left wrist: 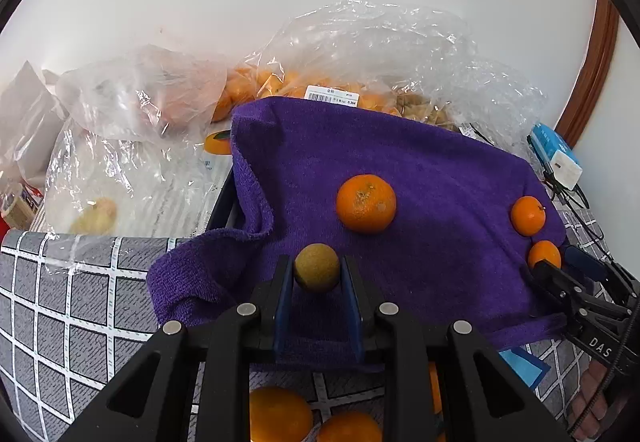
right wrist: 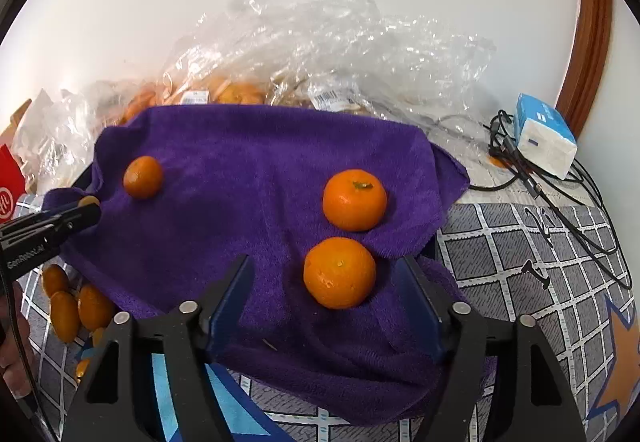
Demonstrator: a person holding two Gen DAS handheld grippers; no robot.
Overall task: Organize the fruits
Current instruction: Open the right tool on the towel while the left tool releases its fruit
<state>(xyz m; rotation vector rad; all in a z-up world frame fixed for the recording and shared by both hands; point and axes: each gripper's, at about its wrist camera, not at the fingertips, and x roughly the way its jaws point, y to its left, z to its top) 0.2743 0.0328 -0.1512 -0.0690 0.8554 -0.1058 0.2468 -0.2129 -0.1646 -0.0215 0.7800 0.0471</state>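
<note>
Left wrist view, left gripper [left wrist: 316, 274] clenched on a green-brown fruit [left wrist: 316, 267] above the towel's [left wrist: 440, 170] near edge, right gripper [right wrist: 328, 310] released around an orange [right wrist: 339, 272] near the towel's right edge.

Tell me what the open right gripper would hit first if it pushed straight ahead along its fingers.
Most likely the nearest round orange tangerine, which sits on the purple terry towel just ahead of the right gripper, between its open fingers. A second tangerine lies beyond it. Depth is uncertain through the fisheye lens.
</note>
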